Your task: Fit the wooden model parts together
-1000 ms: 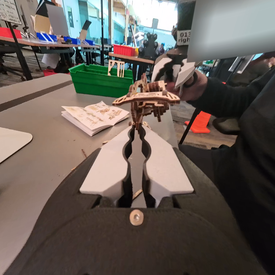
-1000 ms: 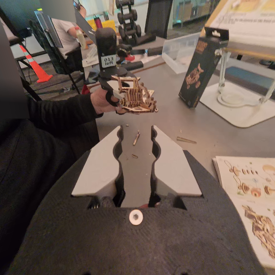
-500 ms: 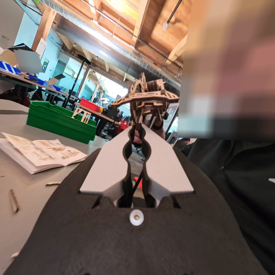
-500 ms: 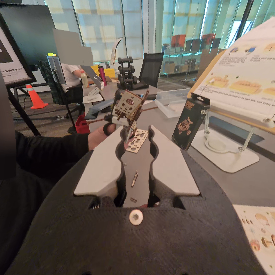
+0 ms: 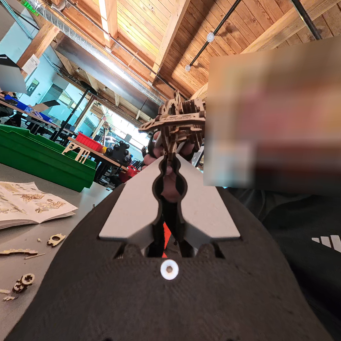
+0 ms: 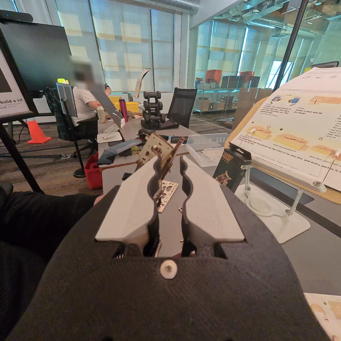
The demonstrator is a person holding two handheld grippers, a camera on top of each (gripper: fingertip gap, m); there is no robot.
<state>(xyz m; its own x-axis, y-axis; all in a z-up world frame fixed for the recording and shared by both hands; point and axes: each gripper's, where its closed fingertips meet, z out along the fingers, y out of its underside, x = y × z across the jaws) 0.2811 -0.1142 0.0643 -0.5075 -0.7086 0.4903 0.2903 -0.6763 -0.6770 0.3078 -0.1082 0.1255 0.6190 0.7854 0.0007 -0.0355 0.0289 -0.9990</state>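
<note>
1. Wooden model [image 5: 177, 125]: a partly assembled body of slotted plywood pieces, held raised in the air above the table [image 5: 27, 267], in front of the person's chest. It touches nothing but the left tool.
2. Left tool [image 5: 169, 158]: fingers drawn narrow and clamped on a thin lower tab of the model; the bulk of the model stands above the fingertips.
3. Right tool [image 6: 168, 160]: fingers set moderately apart, with nothing gripped. The model is seen through and beyond the gap, close to its left finger [image 6: 136, 193]; contact cannot be told.
4. Step in hand: judged to be holding and inspecting the model between fittings, with the next loose piece not yet collected.
5. Next move: judged to call for a loose part [image 5: 55, 241] to be picked from the table and aligned with an open slot, the model being held steady.
6. Orientation: in the left wrist view the broad plate's long axis runs roughly left to right, tilted up rightward, its pointed end to the left; the gripped tab points down.
</note>
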